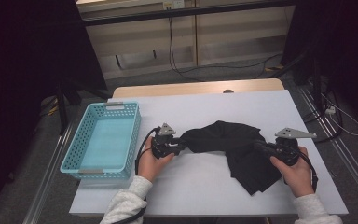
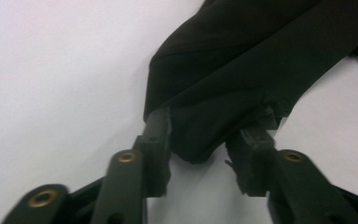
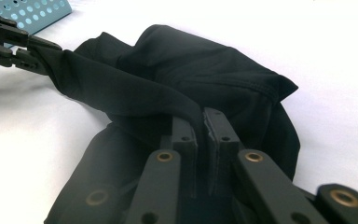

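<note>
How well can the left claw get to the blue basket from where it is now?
Probably yes. The left claw sits just beside the blue basket, with bare table between them. But it grips one end of the black cloth, and the right claw pinches the other, so the cloth would come along.

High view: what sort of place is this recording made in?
Probably a lab or workshop recording station: a white table between rails, loose cables on grey floor, dark curtains at the sides.
</note>
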`<state>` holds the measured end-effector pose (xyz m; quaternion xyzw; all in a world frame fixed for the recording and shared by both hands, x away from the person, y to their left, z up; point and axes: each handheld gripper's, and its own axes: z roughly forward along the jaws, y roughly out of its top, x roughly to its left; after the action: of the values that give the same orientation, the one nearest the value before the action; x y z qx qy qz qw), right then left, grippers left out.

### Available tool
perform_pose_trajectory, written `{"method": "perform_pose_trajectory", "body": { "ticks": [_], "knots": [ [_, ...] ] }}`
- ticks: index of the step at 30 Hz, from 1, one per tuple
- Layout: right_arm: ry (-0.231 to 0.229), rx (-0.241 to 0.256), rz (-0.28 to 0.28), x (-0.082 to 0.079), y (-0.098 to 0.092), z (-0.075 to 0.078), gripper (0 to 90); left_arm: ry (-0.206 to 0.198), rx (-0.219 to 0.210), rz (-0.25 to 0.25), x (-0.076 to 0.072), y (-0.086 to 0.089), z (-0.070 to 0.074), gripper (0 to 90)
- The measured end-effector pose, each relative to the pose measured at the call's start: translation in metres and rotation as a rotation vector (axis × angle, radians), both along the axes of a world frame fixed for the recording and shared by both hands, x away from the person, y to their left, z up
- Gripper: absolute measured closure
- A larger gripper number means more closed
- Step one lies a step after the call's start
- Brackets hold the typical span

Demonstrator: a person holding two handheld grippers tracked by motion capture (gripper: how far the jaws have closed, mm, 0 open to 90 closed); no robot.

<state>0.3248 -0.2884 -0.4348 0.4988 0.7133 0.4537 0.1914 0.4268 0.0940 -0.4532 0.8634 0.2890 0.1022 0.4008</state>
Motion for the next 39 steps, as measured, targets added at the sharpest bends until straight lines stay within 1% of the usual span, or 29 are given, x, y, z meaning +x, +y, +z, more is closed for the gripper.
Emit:
{"method": "perform_pose_trajectory", "body": {
  "ticks": [1, 3, 4, 5, 7, 8, 9, 10, 13, 15, 16, 18, 19, 21, 22, 25, 26, 28, 31, 34, 36, 37, 38, 39],
  "knots": [
    [0.001, -0.003, 0.003, 0.0, 0.0, 0.0, 81.4, 0.01, 0.003, -0.004, 0.0, -0.001, 0.001, 69.8],
    [0.002, -0.009, 0.002, 0.001, 0.0, -0.002, 77.6, 0.04, -0.018, -0.004, -0.001, -0.002, 0.002, 79.7],
    [0.006, -0.009, 0.008, 0.001, 0.0, -0.003, 74.9, 0.056, -0.025, -0.003, -0.002, -0.002, 0.004, 82.6],
    [0.004, -0.018, 0.019, 0.0, 0.002, -0.004, 71.1, 0.061, -0.035, 0.002, -0.002, -0.001, 0.006, 83.9],
    [0.003, -0.039, 0.033, 0.0, 0.004, -0.004, 58.3, 0.069, -0.046, 0.015, -0.002, 0.003, 0.011, 84.6],
    [-0.005, -0.054, 0.043, -0.001, 0.006, -0.004, 53.7, 0.08, -0.055, 0.022, -0.002, 0.006, 0.013, 84.7],
    [-0.009, -0.064, 0.054, -0.001, 0.007, -0.004, 52.5, 0.092, -0.079, 0.043, -0.001, 0.01, 0.015, 84.8],
    [-0.008, -0.081, 0.068, -0.001, 0.01, -0.005, 51.4, 0.091, -0.088, 0.053, -0.001, 0.012, 0.016, 84.8],
    [-0.009, -0.132, 0.094, -0.001, 0.014, -0.007, 51.3, 0.102, -0.112, 0.088, 0.001, 0.022, 0.021, 84.9],
    [-0.013, -0.158, 0.093, -0.001, 0.015, -0.008, 49.5, 0.1, -0.13, 0.101, 0.003, 0.027, 0.023, 85.0],
    [-0.014, -0.163, 0.09, -0.001, 0.014, -0.007, 49.5, 0.098, -0.131, 0.107, 0.003, 0.029, 0.024, 84.9],
    [-0.021, -0.16, 0.068, -0.001, 0.01, -0.007, 49.5, 0.098, -0.138, 0.117, 0.004, 0.033, 0.025, 84.9],
    [-0.022, -0.16, 0.063, -0.001, 0.008, -0.007, 49.4, 0.1, -0.146, 0.119, 0.004, 0.034, 0.026, 84.9],
    [-0.019, -0.152, 0.058, 0.0, 0.006, -0.007, 49.5, 0.1, -0.148, 0.124, 0.005, 0.035, 0.026, 84.9],
    [-0.019, -0.154, 0.056, -0.001, 0.006, -0.007, 51.6, 0.101, -0.146, 0.122, 0.005, 0.035, 0.027, 84.9],
    [-0.029, -0.16, 0.071, -0.001, 0.007, -0.007, 57.3, 0.102, -0.145, 0.131, 0.005, 0.037, 0.028, 84.9],
    [-0.03, -0.159, 0.077, -0.002, 0.007, -0.006, 57.6, 0.102, -0.148, 0.134, 0.005, 0.038, 0.028, 84.9],
    [-0.029, -0.162, 0.086, -0.001, 0.008, -0.007, 55.9, 0.102, -0.147, 0.139, 0.006, 0.04, 0.029, 85.0],
    [-0.031, -0.174, 0.081, -0.001, 0.009, -0.007, 55.9, 0.105, -0.157, 0.149, 0.006, 0.042, 0.029, 84.9],
    [-0.04, -0.161, 0.072, -0.001, 0.007, -0.007, 54.1, 0.102, -0.151, 0.155, 0.007, 0.043, 0.03, 84.9],
    [-0.041, -0.155, 0.08, -0.001, 0.007, -0.007, 53.0, 0.106, -0.159, 0.169, 0.007, 0.043, 0.029, 85.0],
    [-0.043, -0.155, 0.086, -0.002, 0.008, -0.007, 52.2, 0.105, -0.155, 0.169, 0.007, 0.044, 0.029, 84.9],
    [-0.048, -0.157, 0.091, -0.003, 0.009, -0.007, 52.3, 0.109, -0.153, 0.163, 0.007, 0.045, 0.029, 84.9],
    [-0.057, -0.169, 0.087, -0.003, 0.012, -0.008, 52.4, 0.108, -0.16, 0.163, 0.007, 0.045, 0.029, 85.0]
  ]
}}
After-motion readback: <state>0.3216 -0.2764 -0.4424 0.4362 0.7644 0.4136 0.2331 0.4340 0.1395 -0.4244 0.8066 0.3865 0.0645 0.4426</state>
